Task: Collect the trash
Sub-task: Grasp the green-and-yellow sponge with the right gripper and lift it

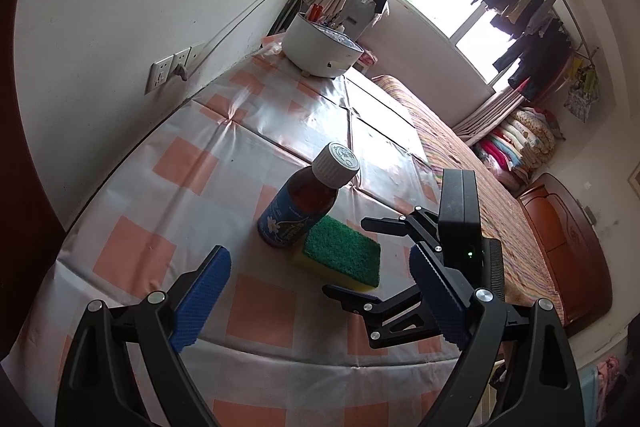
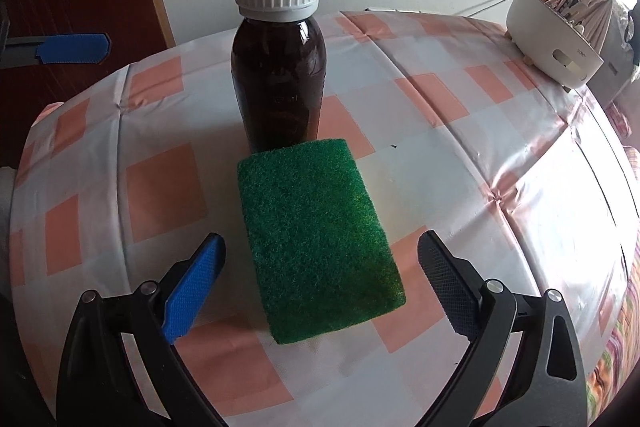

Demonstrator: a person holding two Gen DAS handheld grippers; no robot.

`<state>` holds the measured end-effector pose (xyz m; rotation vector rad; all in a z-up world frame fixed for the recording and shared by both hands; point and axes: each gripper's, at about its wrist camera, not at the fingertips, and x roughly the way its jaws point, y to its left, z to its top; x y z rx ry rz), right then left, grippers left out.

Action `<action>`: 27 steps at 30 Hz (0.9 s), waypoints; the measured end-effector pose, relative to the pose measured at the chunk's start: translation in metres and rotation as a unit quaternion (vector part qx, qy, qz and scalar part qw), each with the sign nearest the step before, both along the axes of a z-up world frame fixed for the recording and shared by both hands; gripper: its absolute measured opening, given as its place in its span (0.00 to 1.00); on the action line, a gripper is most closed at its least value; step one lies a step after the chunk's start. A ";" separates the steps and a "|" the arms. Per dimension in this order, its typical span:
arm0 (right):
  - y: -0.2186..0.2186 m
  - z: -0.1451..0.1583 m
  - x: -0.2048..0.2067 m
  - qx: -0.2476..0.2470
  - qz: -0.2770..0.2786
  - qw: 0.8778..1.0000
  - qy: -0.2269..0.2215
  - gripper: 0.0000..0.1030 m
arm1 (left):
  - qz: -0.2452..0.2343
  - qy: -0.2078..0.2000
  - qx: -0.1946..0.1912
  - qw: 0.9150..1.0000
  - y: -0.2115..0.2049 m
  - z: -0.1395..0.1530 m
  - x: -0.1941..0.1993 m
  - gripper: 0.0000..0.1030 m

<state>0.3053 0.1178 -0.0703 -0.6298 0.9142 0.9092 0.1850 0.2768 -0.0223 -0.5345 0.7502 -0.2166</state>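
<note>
1. The right gripper point(image 2: 320, 291) hangs over the near end of the green sponge point(image 2: 316, 239), jaws wide on either side, pads clear of it, holding nothing.
2. The left gripper point(image 1: 320, 291) waits nearby, also wide open and empty.
3. The brown bottle point(image 2: 278, 67) stands upright just behind the sponge on the checked tablecloth point(image 2: 480, 147).
4. Nothing looks collected yet; both items remain.
5. No bin is visible, and the contents of the white pot point(image 2: 552, 39) are unclear.
</note>
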 end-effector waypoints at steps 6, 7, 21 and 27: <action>-0.011 0.000 -0.007 -0.002 -0.023 1.000 0.017 0.57 | 0.000 -0.001 0.003 1.000 0.000 0.000 -0.001 0.86; -0.014 0.001 -0.010 -0.001 -0.029 0.999 0.015 0.56 | 0.001 0.000 0.005 1.000 0.000 0.000 0.000 0.86; -0.130 0.068 -0.151 0.263 -0.213 0.941 0.019 0.55 | -0.018 -0.015 0.096 0.995 -0.030 -0.016 0.028 0.86; -0.134 0.080 -0.194 0.341 -0.203 0.918 0.026 0.56 | -0.033 -0.039 0.138 0.989 -0.051 -0.013 0.045 0.86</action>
